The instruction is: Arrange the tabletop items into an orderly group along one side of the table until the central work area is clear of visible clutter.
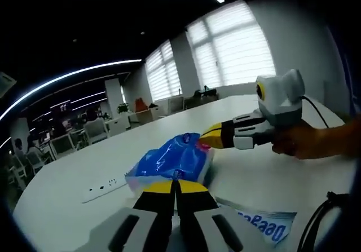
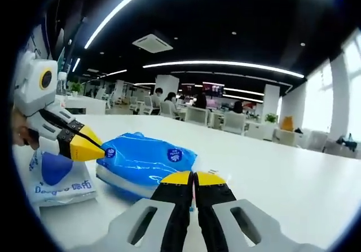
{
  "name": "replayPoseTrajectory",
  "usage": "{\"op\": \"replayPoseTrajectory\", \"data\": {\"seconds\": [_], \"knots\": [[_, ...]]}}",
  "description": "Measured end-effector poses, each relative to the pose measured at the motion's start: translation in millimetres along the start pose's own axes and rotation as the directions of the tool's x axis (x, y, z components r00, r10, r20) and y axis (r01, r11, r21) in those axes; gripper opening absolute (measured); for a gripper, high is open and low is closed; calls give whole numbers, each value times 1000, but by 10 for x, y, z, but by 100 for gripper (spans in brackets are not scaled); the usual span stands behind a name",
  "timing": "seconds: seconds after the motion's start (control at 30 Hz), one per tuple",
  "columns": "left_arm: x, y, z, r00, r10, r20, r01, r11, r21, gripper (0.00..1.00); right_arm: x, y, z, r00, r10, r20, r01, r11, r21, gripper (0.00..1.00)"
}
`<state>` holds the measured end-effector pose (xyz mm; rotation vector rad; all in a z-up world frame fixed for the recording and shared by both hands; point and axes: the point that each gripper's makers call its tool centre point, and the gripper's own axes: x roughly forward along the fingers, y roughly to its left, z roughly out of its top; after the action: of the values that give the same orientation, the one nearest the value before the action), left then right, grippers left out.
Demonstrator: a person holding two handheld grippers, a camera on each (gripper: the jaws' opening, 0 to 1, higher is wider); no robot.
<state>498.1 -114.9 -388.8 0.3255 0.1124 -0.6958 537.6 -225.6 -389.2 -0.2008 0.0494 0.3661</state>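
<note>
Left gripper view: blue tissue pack (image 1: 172, 163) lies flat on the white table (image 1: 271, 178), long axis running between the two tools, left tool (image 1: 174, 185) pinched tight on its near end, right tool (image 1: 207, 137) tight on its far end.

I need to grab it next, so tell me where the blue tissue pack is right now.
The blue tissue pack lies on the white table between both grippers' tips: just ahead of the left gripper, with the right gripper at its far end.
</note>
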Motion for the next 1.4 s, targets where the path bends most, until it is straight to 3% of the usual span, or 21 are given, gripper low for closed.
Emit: {"op": "replayPoseTrajectory", "data": {"seconds": [0.27, 0.57, 0.7, 1.4], "knots": [[-52, -111, 128, 999, 2, 34, -2, 1000, 26, 0, -165, -83, 174, 998, -43, 41, 45, 998, -45, 0], [-99, -123, 211, 998, 2, 56, -4, 999, 36, 0, -260, -112, 219, 997, -56, 50, 59, 997, -53, 0], [-148, -197, 321, 997, -7, 80, 1, 998, 66, 0, -361, -147, 290, 995, -76, 67, 81, 995, -64, 0], [-236, -460, 491, 993, -67, 100, 62, 996, 57, 0, -822, -231, 424, 993, -102, 61, 107, 990, -91, 0]]}}
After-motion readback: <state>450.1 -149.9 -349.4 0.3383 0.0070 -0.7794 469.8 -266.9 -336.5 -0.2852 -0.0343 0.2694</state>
